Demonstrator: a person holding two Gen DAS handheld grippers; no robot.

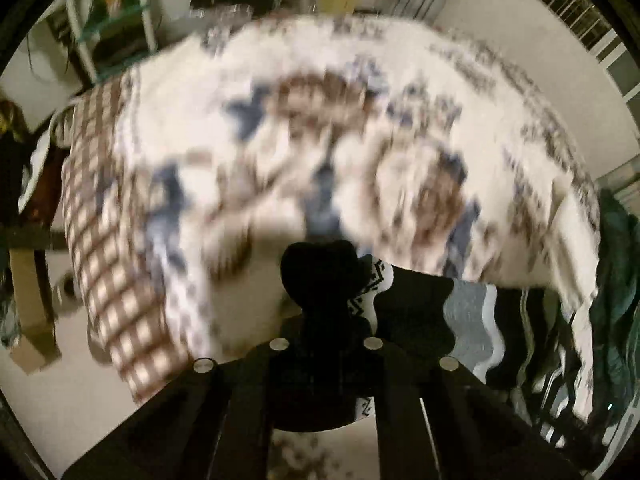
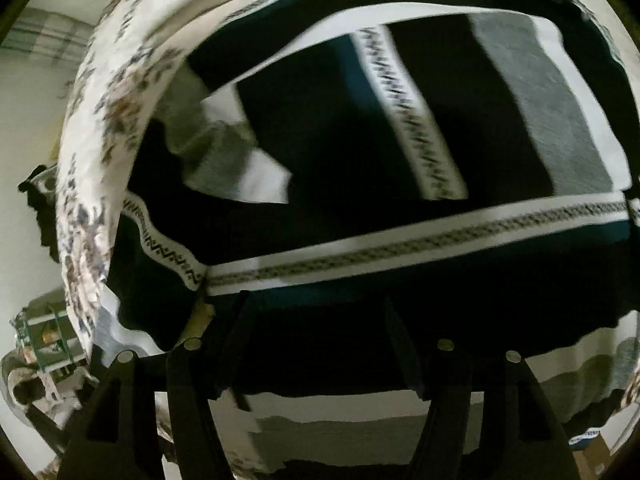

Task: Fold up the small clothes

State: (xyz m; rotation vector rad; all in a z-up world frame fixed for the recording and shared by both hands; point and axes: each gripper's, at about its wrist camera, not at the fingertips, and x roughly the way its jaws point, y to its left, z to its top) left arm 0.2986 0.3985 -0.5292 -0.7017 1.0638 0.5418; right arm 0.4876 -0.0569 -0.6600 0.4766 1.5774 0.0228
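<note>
While both views smear with motion, the left gripper (image 1: 326, 280) has its fingers drawn tight together, pinching a bunched dark fold of the striped sweater (image 1: 460, 312). That garment trails off toward four o'clock over the patterned bedspread (image 1: 280, 128), which fills the view from nine to two o'clock. From the right wrist, the right gripper (image 2: 316, 360) stands moderately wide, its fingers (image 2: 188, 392) straddling the hem at six o'clock; whether the pads press it I cannot tell.
</note>
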